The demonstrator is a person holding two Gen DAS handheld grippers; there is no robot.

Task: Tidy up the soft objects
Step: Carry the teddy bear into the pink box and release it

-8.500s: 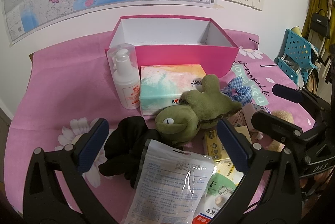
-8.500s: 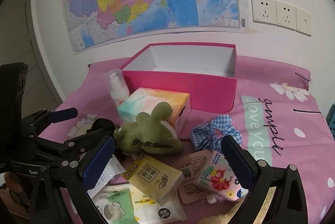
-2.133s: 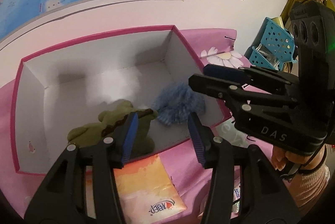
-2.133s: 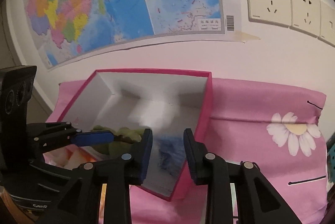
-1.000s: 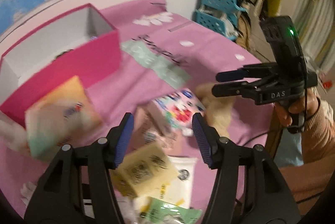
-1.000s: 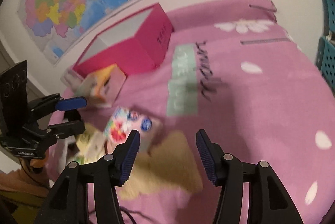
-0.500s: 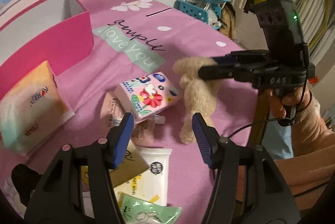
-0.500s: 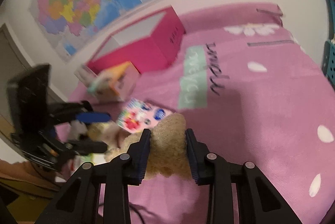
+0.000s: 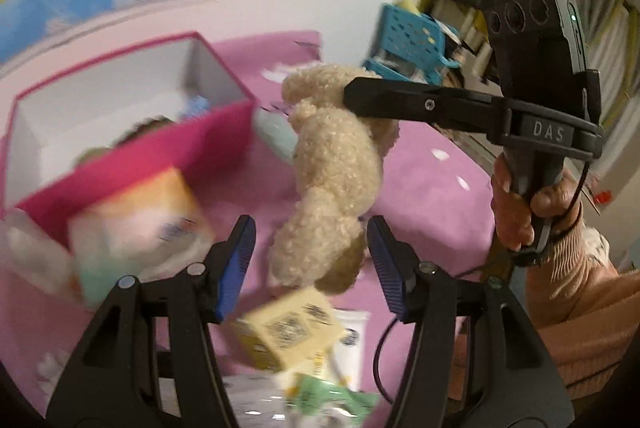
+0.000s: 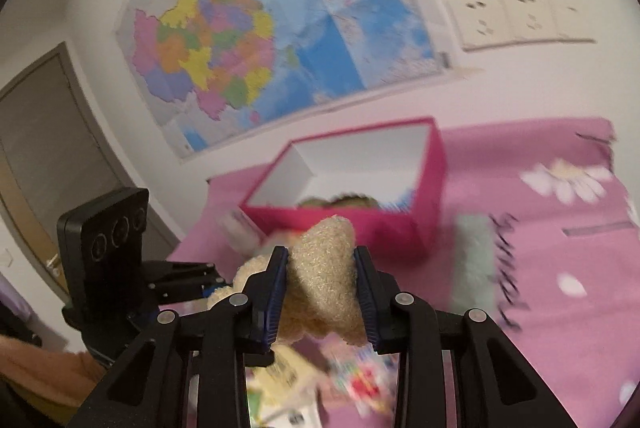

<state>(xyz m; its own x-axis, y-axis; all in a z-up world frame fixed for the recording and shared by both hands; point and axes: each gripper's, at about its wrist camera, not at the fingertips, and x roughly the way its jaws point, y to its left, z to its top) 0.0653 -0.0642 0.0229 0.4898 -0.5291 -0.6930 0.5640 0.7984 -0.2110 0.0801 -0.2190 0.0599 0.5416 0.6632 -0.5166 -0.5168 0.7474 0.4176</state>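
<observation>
The pink box (image 10: 400, 232), open-topped, sits mid-frame in the right wrist view, at left-centre in the left wrist view. Below it in the right wrist view, the right gripper (image 10: 321, 292) is clamped on the cream plush toy (image 9: 336, 172), which hangs lifted above the pink cloth (image 9: 424, 196). The left gripper (image 9: 311, 264) stands empty with jaws apart, the toy's lower end showing between them.

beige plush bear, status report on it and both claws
Right claw shut on fuzzy beige plush bear, bear off the cloth. Left claw open, holding nothing. Open pink cardboard box ahead, nothing between.
</observation>
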